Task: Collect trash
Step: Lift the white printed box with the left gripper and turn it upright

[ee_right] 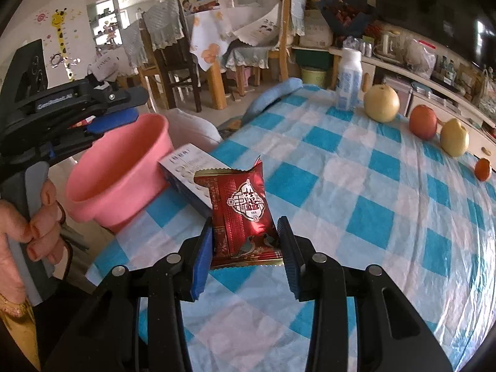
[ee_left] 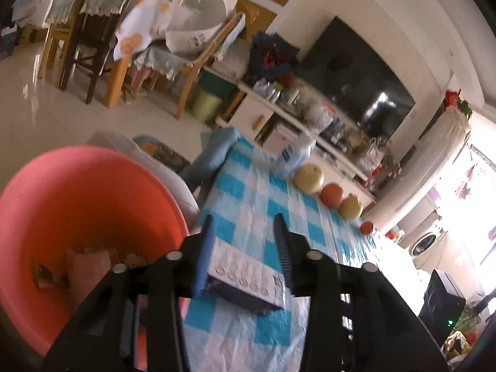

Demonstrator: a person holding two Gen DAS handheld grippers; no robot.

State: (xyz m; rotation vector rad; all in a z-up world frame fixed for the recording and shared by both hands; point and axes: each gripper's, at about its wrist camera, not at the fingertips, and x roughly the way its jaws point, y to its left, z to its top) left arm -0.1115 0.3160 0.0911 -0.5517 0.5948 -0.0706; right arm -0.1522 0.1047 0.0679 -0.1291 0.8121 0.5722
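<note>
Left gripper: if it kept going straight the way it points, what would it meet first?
Probably the white box lying between the left gripper's fingers on the checked tablecloth; depth is unclear, but nothing nearer shows.

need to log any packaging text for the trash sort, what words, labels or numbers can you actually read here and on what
"GenRobot.AI", roughly, white letters on the left gripper body; small, so not certain.
Red snack wrapper between the right gripper fingers: a white Chinese-character emblem, too stylised and small to read; the fine print is blurred.
White and blue box beside the pink basin: print too blurred.
White bottle: blue label unreadable.
Giraffe height chart on the wall: marks too small.
</note>
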